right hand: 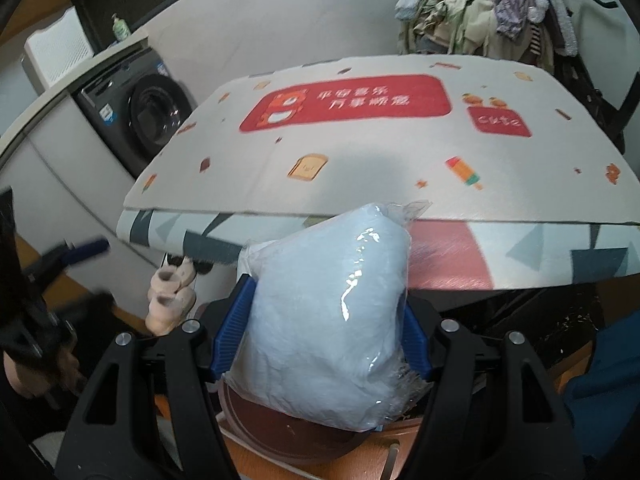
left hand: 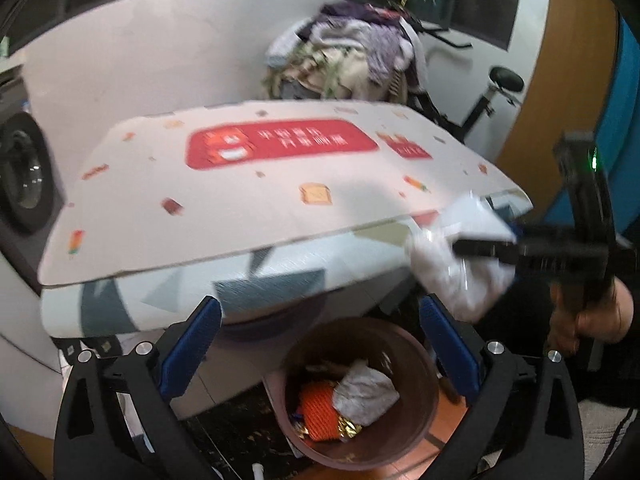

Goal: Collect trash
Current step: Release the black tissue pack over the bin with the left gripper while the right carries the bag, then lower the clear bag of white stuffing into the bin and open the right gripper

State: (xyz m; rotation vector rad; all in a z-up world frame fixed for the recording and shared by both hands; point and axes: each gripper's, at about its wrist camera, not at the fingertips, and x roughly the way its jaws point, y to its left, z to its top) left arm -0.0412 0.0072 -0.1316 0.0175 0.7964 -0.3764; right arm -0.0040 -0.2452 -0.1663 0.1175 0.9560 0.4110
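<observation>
Trash: a white wad sealed in clear plastic (right hand: 324,312) sits pinched between the blue pads of the right tool (right hand: 320,344), just above the rim of a brown bin (right hand: 256,440) seen below it. In the left wrist view the same bundle (left hand: 460,276) hangs off the right tool (left hand: 480,248) at the right edge of the surface (left hand: 280,272), above and to the right of the bin (left hand: 420,384). Left tool (left hand: 320,344) spread wide, nothing between its pads, directly above the bin mouth. Bin contents: an orange net-like item (left hand: 318,412), a crumpled grey-white tissue (left hand: 366,394), gold foil scraps (left hand: 346,428). Surface carries a white printed mat (right hand: 380,160) with a red panel. A washing machine (right hand: 136,116) stands behind on the left; a clothes pile (right hand: 488,12) behind on the right. A hand (left hand: 592,312) grips the right tool's handle.
</observation>
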